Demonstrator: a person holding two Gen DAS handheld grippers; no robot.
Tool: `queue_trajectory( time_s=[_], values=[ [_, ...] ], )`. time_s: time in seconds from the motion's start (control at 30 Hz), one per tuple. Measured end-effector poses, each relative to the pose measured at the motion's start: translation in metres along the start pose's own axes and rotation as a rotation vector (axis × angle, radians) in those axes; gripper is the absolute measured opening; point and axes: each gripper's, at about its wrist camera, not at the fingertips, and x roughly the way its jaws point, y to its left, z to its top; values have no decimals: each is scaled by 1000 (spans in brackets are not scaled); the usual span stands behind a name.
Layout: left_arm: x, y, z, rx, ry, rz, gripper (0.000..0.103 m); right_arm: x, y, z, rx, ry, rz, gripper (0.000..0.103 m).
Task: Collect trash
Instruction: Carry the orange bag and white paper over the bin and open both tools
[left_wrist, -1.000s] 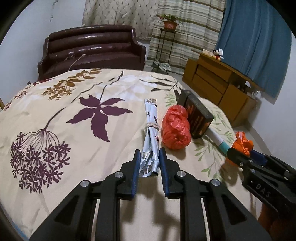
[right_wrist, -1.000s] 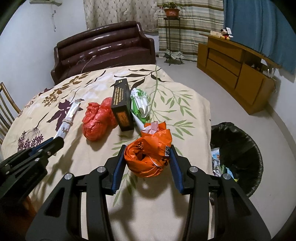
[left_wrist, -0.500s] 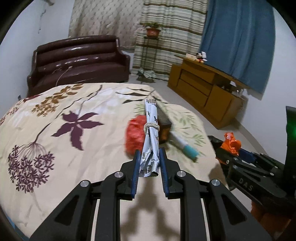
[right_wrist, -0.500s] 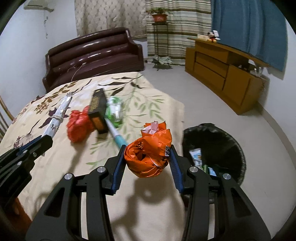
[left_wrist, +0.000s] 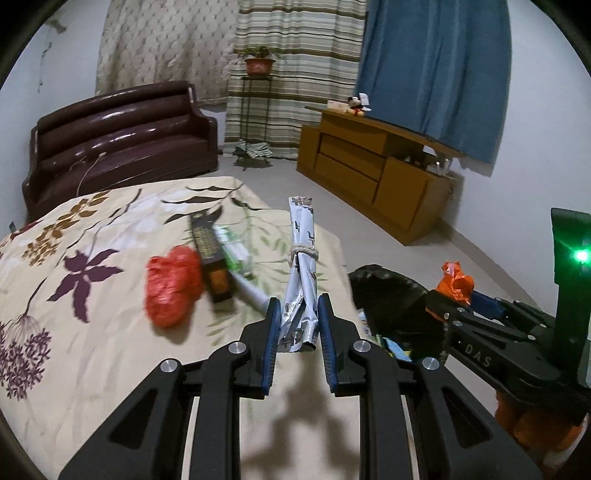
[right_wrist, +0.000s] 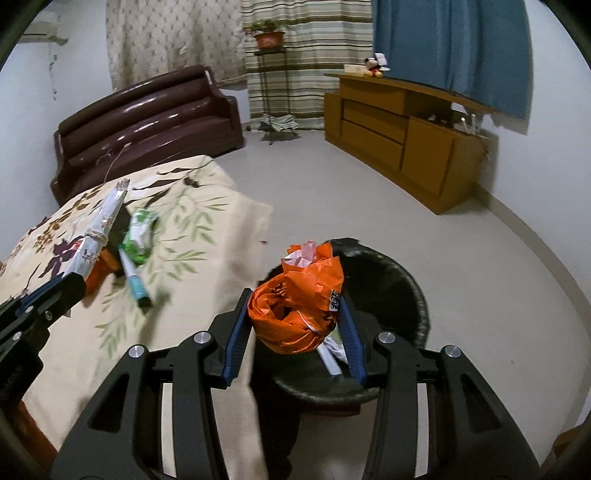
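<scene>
My left gripper (left_wrist: 297, 325) is shut on a long silver foil roll (left_wrist: 301, 258) tied with string, held above the table's right edge; the roll also shows in the right wrist view (right_wrist: 99, 229). My right gripper (right_wrist: 293, 325) is shut on a crumpled orange plastic bag (right_wrist: 295, 306), held over the black-lined trash bin (right_wrist: 384, 284) on the floor. The bag also shows in the left wrist view (left_wrist: 456, 282). On the flowered tablecloth (left_wrist: 92, 332) lie a red plastic bag (left_wrist: 171, 291), a dark box (left_wrist: 212, 266), a green-white wrapper (left_wrist: 234, 251) and a tube (right_wrist: 133, 277).
A dark brown sofa (left_wrist: 114, 136) stands behind the table. A wooden cabinet (right_wrist: 402, 133) runs along the right wall under a blue curtain. A plant stand (right_wrist: 271, 74) is at the back. The bin (left_wrist: 388, 295) holds some trash.
Both grippers have swung right and away from the table. The orange bag went from over the table to over the bin. The foil roll was lifted off the table.
</scene>
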Motion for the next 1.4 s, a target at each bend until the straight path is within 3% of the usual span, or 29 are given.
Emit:
queue_trajectory(
  time_s=[0.7, 1.4],
  values=[
    [56, -66, 11, 112, 26, 9, 22, 22, -64, 0, 87, -13, -76, 43],
    [94, -96, 15, 160, 68, 29, 22, 56, -86, -1, 141, 19, -94, 44]
  ],
)
